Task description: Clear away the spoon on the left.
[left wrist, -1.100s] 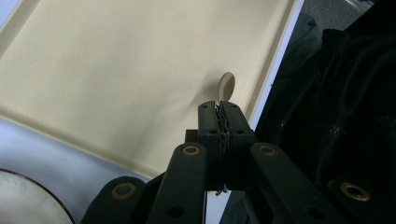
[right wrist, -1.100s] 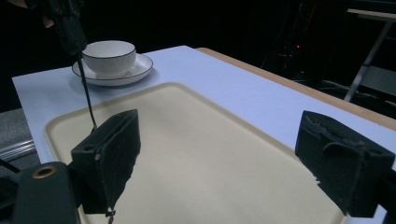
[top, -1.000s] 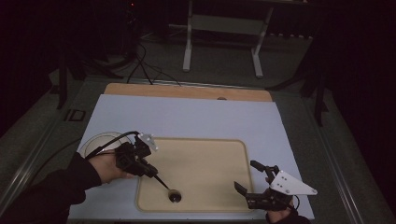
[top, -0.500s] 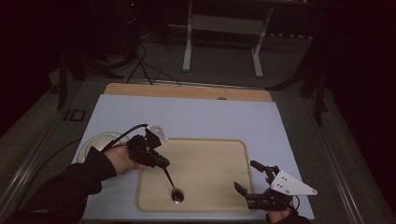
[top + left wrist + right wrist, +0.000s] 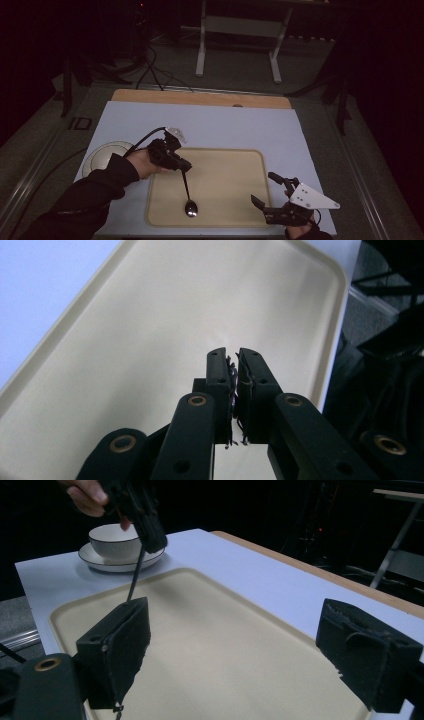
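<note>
Left tongs point(image 5: 181, 167) clamped on the handle of a spoon point(image 5: 190, 206), bowl end resting on the beige tray point(image 5: 225, 165), near-left area. Right tongs point(image 5: 274, 197) spread apart, holding nothing, at the tray's near-right corner. Right gripper view adds a cup point(image 5: 116, 541) on a saucer point(image 5: 95, 559) at far left of the desk point(image 5: 240, 125). No legible writing.

A glossy metal spoon point(image 5: 190, 205) lies on a smooth, matt beige plastic tray point(image 5: 225, 175).
</note>
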The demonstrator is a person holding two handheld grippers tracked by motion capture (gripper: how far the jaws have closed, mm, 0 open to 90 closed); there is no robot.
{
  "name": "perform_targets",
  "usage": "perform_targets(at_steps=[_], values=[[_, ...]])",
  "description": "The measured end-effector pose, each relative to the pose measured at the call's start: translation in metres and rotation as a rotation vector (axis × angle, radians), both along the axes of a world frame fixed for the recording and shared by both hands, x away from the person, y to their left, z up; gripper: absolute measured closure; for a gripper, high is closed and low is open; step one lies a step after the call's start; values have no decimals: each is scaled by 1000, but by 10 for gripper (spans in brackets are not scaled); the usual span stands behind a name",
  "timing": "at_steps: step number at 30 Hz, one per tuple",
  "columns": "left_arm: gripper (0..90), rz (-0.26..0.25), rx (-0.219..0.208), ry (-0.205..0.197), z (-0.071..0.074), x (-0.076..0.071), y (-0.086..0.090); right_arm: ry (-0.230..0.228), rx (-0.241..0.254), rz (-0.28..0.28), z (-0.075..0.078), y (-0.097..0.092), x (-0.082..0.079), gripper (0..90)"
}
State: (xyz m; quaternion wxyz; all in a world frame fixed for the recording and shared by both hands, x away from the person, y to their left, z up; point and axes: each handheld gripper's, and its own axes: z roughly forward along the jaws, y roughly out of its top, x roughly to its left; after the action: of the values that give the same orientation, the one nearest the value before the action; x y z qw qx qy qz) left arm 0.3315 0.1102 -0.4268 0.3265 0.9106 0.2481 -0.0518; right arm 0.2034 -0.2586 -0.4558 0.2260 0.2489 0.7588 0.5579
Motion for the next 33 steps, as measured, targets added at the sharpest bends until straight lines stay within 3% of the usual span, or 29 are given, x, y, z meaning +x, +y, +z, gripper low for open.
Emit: perform_targets(at_steps=[12,16,21,33], values=[[814,66,-50,25,-24,20,-7,3,1,2,0,0,0,143],[813,99,-48,16,-32,24,-11,2,1,3,0,0,0,143],[798,148,-76,-2,-40,28,-11,-2,0,0,0,0,0,143],[800,199,-75,18,-63,40,-18,1,1,1,0,0,0,143]])
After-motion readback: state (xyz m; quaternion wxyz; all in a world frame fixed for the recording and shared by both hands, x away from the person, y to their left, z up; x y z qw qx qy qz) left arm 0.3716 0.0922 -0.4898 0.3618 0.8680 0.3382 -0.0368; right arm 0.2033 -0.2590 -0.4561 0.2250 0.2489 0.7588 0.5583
